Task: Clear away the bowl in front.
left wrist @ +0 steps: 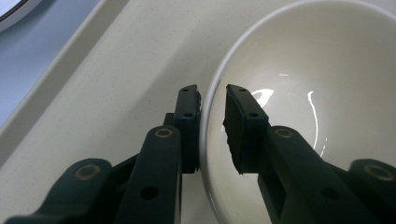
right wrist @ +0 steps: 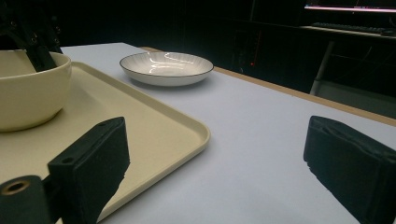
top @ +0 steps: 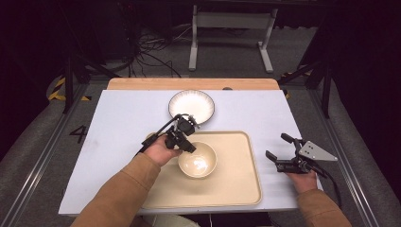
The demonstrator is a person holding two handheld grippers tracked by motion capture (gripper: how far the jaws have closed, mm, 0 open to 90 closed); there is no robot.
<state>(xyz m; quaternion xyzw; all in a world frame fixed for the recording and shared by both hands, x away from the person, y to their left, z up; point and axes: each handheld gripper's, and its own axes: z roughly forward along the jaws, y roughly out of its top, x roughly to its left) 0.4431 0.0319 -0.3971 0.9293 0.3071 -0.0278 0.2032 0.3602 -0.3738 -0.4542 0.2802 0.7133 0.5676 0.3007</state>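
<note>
A cream bowl stands upright in the cream tray. My left gripper sits at the bowl's left rim. In the left gripper view the bowl has its rim running between the jaws of the left gripper. The outer pad lies against the wall and the inner pad stands slightly off it, so the jaws are open. My right gripper rests on the table to the right of the tray, jaws wide open and empty. From there I see the bowl on the tray.
A white plate with a dark rim lies on the table behind the tray, also seen as the plate. The white table top has a wooden strip along its far edge. A metal stand and cables sit on the floor beyond.
</note>
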